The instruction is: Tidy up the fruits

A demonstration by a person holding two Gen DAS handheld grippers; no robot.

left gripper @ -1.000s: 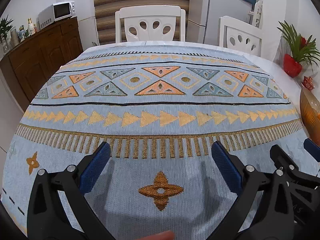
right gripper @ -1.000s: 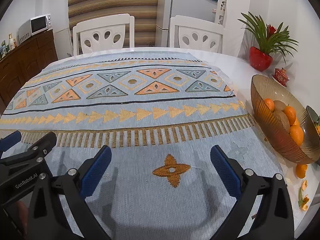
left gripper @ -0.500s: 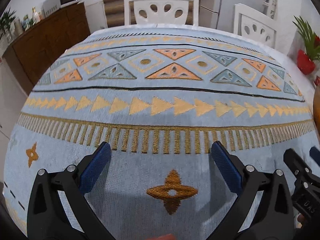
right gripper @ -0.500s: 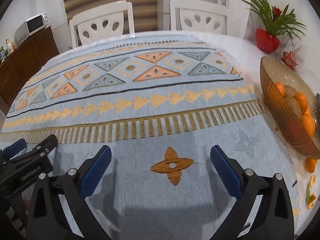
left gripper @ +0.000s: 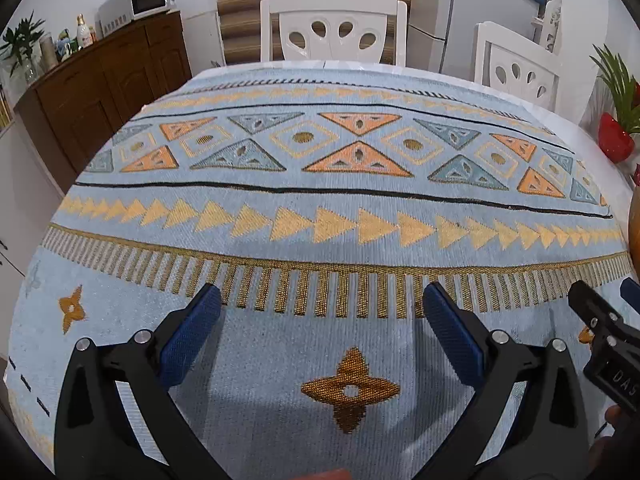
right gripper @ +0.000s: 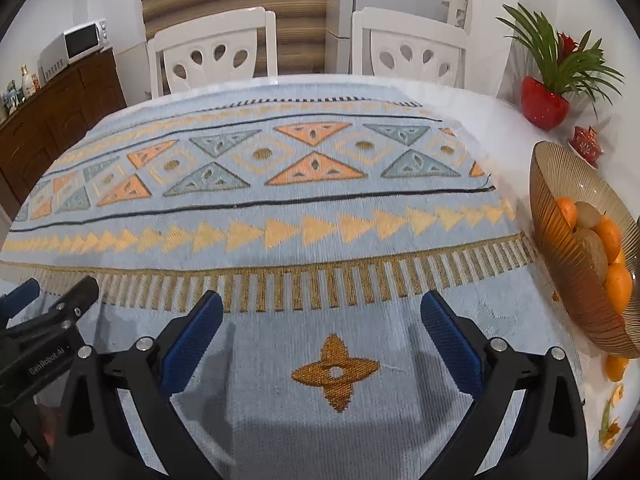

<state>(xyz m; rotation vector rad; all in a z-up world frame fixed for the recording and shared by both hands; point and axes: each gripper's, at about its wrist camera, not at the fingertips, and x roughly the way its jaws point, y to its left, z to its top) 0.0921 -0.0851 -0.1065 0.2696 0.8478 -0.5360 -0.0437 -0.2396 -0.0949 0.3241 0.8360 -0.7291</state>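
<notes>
Both grippers are seen held low over the near end of a table spread with a pale blue patterned cloth (left gripper: pixel 320 216). The left gripper (left gripper: pixel 322 320) is spread wide, its 2 blue-padded fingers (left gripper: pixel 190 332) far apart with nothing between them; only cloth and a brown flower motif (left gripper: pixel 350 390) are seen in the gap. The right gripper (right gripper: pixel 322 320) is likewise spread wide and holds nothing, a similar motif lying between its fingers. Each gripper is caught at the edge of the other's view, so the 2 are placed side by side, close but apart.

The fruit is gathered at the right side of the table. A ribbed amber bowl (right gripper: pixel 560 216) stands on the white table just off the cloth's right edge, to the right of the right gripper and ahead of it. In it, 3 or more oranges (right gripper: pixel 610 238) are piled with 2 brownish kiwis (right gripper: pixel 592 252). 1 orange (right gripper: pixel 616 368) lies loose on the table just beside the bowl's near side, and scraps of peel (right gripper: pixel 610 426) are scattered nearer still. From the left wrist, only a sliver of the bowl is shown at the far right edge.

Beyond the bowl, a red pot with a green plant (right gripper: pixel 546 102) and a small red ornament (right gripper: pixel 586 144) are set. 2 white chairs (right gripper: pixel 212 56) are drawn up at the far side, and a wooden sideboard (left gripper: pixel 104 92) with a microwave (left gripper: pixel 138 2) stands at the left.
</notes>
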